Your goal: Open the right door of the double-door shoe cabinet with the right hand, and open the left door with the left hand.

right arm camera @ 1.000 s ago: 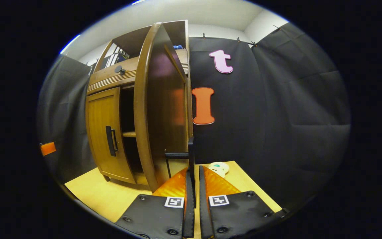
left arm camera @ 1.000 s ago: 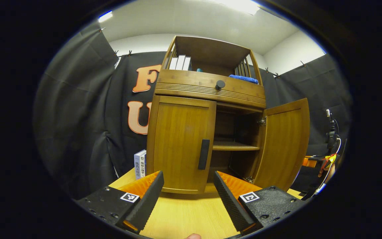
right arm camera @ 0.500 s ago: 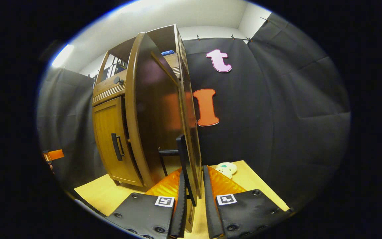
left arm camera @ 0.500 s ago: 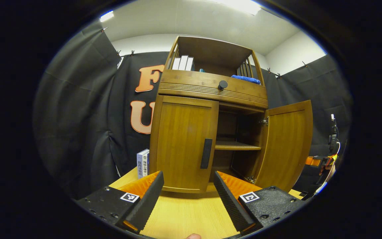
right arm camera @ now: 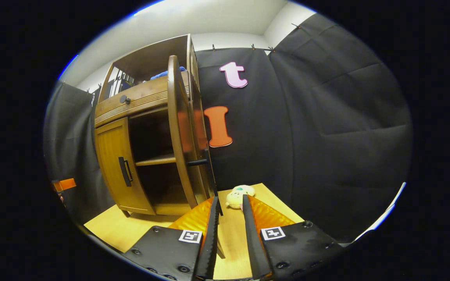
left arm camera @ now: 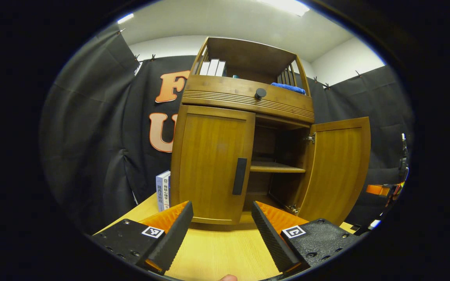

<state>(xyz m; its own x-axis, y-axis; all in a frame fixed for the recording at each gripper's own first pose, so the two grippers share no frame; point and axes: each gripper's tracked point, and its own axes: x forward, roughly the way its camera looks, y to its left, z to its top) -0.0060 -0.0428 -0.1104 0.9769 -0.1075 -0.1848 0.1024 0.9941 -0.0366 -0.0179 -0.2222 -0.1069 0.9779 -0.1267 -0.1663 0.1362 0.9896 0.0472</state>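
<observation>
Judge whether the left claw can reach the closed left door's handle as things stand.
Probably yes: the left claw is open and faces the left door's handle squarely, with bare tabletop between them and the right door swung aside.

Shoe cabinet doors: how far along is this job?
Done: the right door stands wide open, shelf exposed. In hand: the right gripper has parted beside that door's handle. Left: the left door is shut; the open left gripper faces its handle.
</observation>
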